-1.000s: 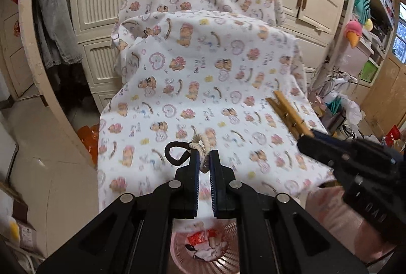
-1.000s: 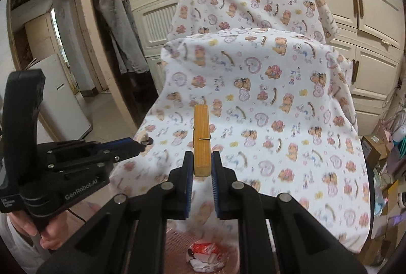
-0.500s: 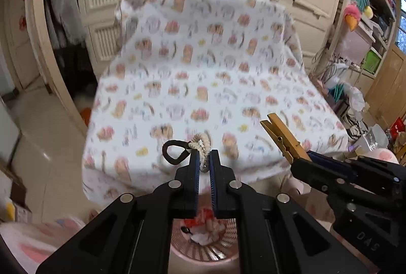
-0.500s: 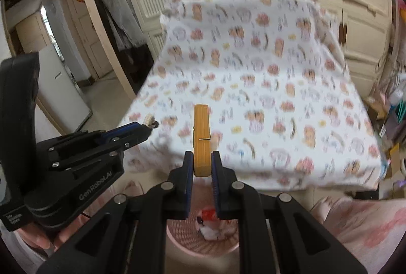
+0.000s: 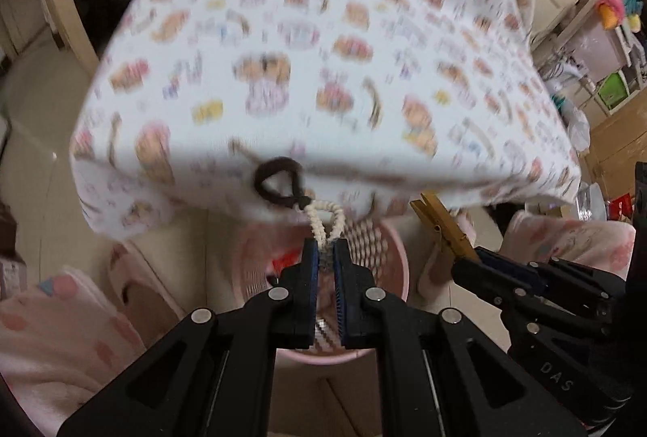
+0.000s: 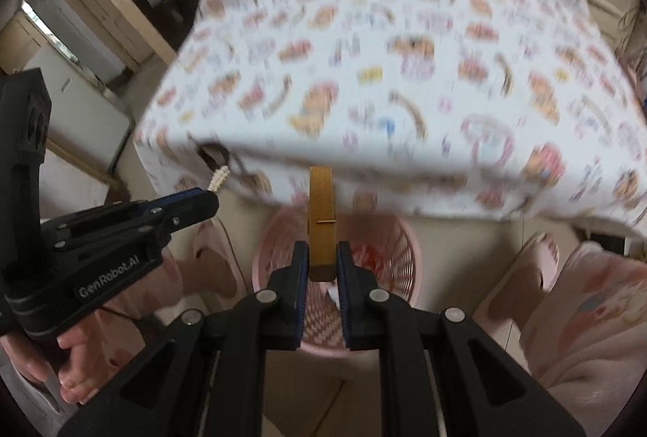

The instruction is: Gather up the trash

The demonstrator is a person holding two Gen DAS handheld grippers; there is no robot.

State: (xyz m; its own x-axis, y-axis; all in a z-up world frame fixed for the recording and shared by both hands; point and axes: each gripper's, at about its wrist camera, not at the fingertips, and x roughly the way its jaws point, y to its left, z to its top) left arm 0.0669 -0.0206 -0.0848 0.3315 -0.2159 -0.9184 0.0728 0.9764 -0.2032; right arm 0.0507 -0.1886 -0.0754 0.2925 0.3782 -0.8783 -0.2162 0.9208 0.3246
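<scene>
Cord loop (image 5: 323, 220), cream with a dark band, pinched in the closed fingers of the left gripper (image 5: 326, 255). Clothespin (image 6: 321, 222), wooden, upright, clamped in the closed right gripper (image 6: 322, 259). Both held above a pink basket (image 6: 408, 255) on the floor, just past the edge of the cloth-covered desk (image 6: 404, 73).

Pink basket (image 6: 408, 255) on pale floor (image 6: 453, 235), apparently tiled

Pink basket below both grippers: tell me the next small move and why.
Probably lower both a little further, then open. The left gripper pinches a cord loop, the right gripper a wooden clothespin, and both sit above the pink basket, which already holds trash.
</scene>
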